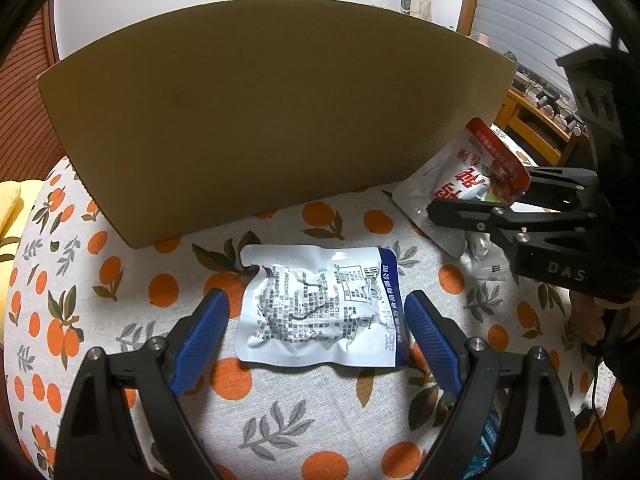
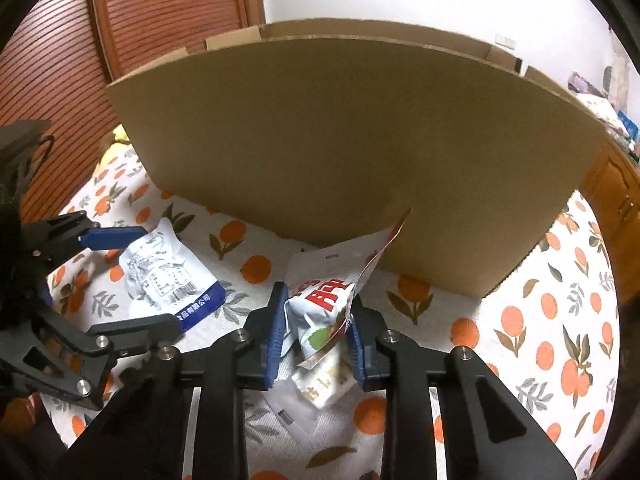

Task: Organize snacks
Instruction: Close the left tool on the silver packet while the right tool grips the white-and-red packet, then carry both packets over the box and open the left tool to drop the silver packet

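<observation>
A white snack packet with a blue edge lies flat, printed side up, on the orange-patterned tablecloth. My left gripper straddles it with its blue pads spread wide on either side, open. To the right, my right gripper is shut on a crumpled red and white snack packet, whose top corner leans against the box. The side of this gripper and its packet also show in the left wrist view. Behind both stands a tall open cardboard box.
A small white packet lies under the right gripper. A blue wrapper peeks out at the near right. The box wall blocks the far side. Something yellow sits off the left edge, and wooden furniture stands at the right.
</observation>
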Action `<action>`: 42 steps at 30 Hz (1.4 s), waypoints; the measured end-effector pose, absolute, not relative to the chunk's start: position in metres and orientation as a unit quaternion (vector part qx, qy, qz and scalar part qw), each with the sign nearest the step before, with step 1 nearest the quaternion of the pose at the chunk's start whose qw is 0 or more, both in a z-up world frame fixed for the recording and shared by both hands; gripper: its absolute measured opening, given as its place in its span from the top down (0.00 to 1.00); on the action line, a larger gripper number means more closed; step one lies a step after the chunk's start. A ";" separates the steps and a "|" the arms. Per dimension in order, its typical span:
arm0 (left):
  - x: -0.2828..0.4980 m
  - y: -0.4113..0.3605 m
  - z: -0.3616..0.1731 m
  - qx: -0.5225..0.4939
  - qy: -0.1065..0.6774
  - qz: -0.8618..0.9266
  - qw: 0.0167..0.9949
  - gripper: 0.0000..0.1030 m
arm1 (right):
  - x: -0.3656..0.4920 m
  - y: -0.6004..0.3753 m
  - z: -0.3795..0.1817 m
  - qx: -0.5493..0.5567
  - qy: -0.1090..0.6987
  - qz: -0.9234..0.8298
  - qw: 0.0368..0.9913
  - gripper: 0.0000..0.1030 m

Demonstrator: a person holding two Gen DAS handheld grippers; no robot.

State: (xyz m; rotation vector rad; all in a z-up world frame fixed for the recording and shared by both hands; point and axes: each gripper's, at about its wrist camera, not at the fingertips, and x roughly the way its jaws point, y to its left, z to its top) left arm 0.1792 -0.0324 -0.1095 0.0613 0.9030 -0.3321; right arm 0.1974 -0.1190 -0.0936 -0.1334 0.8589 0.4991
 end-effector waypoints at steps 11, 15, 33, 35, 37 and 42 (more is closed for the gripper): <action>0.180 -0.032 -0.109 0.031 0.435 -0.159 0.886 0.13 | 0.169 -0.137 -0.080 -0.031 0.378 0.236 0.895 0.75; 0.181 -0.039 -0.111 0.046 0.438 -0.154 0.884 0.09 | 0.154 -0.137 -0.078 -0.036 0.368 0.234 0.899 0.75; 0.182 -0.065 -0.111 0.072 0.429 -0.162 0.885 0.35 | 0.131 -0.156 -0.084 -0.033 0.354 0.224 0.907 0.75; 0.181 -0.064 -0.111 0.070 0.428 -0.165 0.886 0.36 | 0.131 -0.156 -0.087 -0.032 0.359 0.223 0.906 0.75; 0.181 -0.061 -0.111 0.067 0.427 -0.166 0.886 0.36 | 0.131 -0.157 -0.087 -0.027 0.358 0.225 0.906 0.75; 0.176 -0.054 -0.110 0.053 0.427 -0.171 0.887 0.36 | 0.133 -0.158 -0.088 -0.023 0.362 0.227 0.904 0.75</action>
